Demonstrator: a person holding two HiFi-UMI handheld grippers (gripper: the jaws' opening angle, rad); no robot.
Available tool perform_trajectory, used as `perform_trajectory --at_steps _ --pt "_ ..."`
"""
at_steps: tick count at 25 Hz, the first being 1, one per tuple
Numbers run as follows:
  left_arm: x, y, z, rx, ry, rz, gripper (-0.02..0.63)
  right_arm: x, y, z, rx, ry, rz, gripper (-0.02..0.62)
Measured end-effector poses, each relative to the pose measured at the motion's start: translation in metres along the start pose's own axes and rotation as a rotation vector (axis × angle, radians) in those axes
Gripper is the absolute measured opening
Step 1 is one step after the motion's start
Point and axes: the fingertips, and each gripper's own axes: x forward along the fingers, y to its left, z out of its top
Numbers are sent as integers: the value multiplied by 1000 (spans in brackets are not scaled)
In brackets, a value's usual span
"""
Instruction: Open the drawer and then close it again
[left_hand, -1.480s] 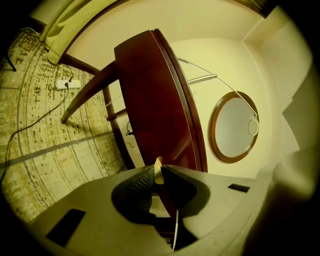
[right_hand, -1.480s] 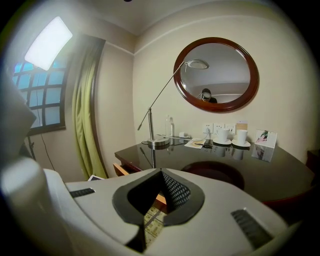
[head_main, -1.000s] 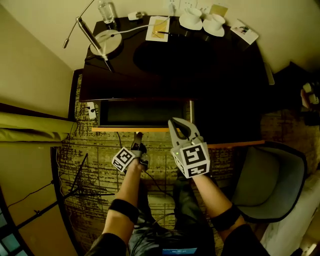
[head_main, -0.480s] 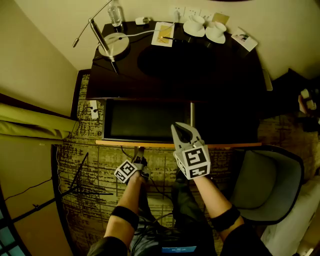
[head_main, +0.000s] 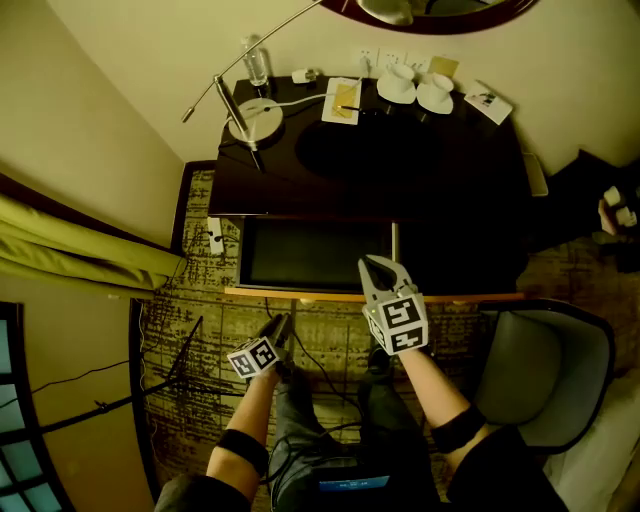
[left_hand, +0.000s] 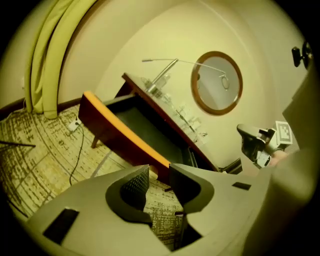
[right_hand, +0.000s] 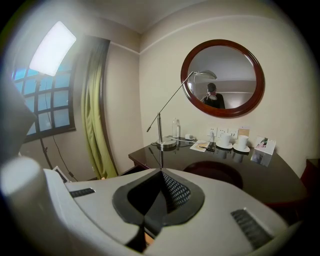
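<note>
Drawer (head_main: 315, 255) stands pulled out from under the front edge of the dark worktop (head_main: 450, 170), its front rail lit orange. The person's left claw (head_main: 278, 328) is held off the drawer's front, over the patterned carpet (head_main: 180, 330). Its jaws are apart, have just been opening, and have nothing between them. The right claw (head_main: 375, 265) is fully closed on nothing, and in the head view its tip lies over the right end of the front rail; whether it touches cannot be told. Along the worktop's back edge stand a desk lamp (head_main: 250, 115) and a bottle (head_main: 256, 60) toward the left corner, with white cups (head_main: 397, 85) on saucers further right. A round mirror (right_hand: 222, 77) hangs on the wall above. A grey chair (head_main: 545, 370) sits off the worktop's right front corner.
</note>
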Motion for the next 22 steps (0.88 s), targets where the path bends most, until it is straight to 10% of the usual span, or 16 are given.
perform_trajectory --at_steps 5,22 --pt "-57 -63 71 195 -103 -27 0 -21 2 25 7 -21 6 0" --pt "-147 -270 206 774 -347 -75 0 -109 17 105 -33 -136 43 0"
